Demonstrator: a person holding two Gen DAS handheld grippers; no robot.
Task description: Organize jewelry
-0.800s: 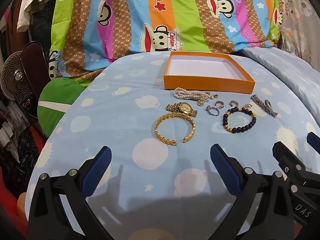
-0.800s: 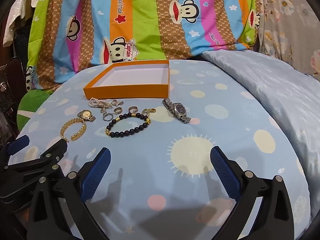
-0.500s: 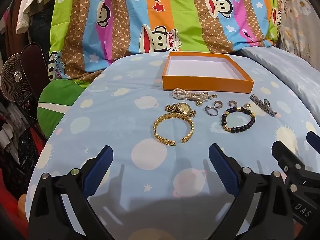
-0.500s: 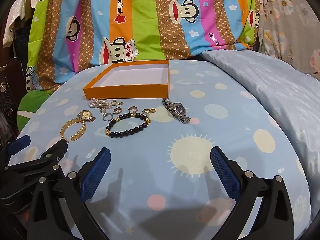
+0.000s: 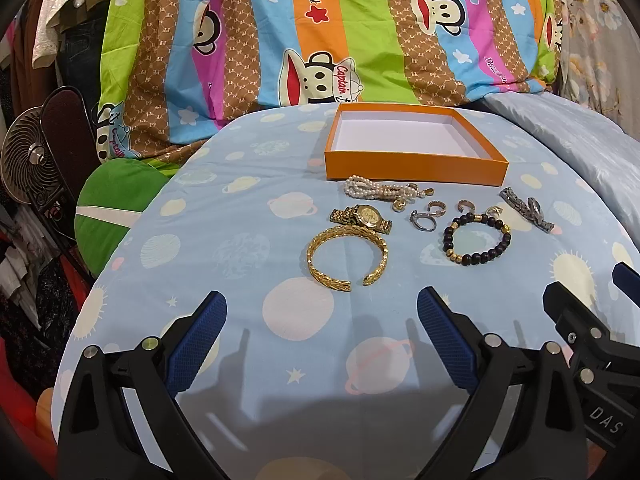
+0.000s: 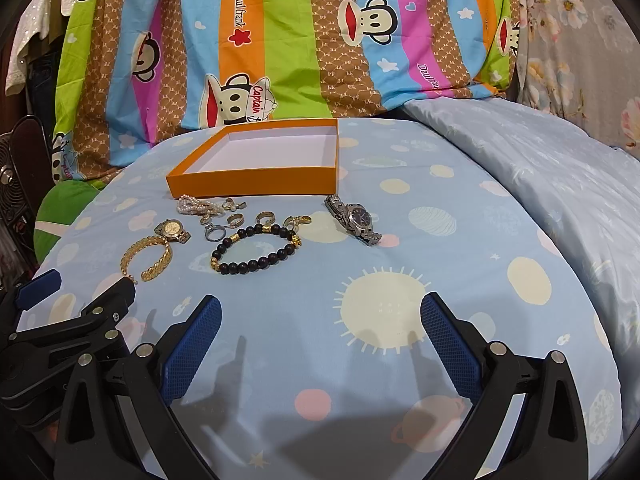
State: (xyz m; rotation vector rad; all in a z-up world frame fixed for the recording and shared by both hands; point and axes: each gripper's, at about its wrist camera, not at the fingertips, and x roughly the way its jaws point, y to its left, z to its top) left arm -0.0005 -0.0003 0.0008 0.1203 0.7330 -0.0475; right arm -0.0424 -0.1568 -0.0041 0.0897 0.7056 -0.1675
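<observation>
An empty orange box [image 5: 416,162] [image 6: 256,182] sits on the blue planet-print cover. In front of it lie a pearl bracelet [image 5: 370,191], a gold watch [image 5: 362,218] [image 6: 173,231], a gold cuff bangle [image 5: 347,256] [image 6: 147,254], a few small rings [image 5: 424,220], a dark bead bracelet [image 5: 476,238] [image 6: 256,249] and a silver watch [image 5: 528,209] [image 6: 354,219]. My left gripper [image 5: 322,314] is open and empty, just short of the gold bangle. My right gripper [image 6: 320,318] is open and empty, nearer than the bead bracelet and silver watch.
A striped monkey-print quilt [image 5: 340,40] rises behind the box. A green cushion [image 5: 108,208] and a fan [image 5: 28,160] stand off the left edge. A pale blue quilt [image 6: 560,184] lies to the right.
The left gripper view has shifted slightly; the jewelry sits a touch nearer. The right gripper has barely moved. No item has moved.
</observation>
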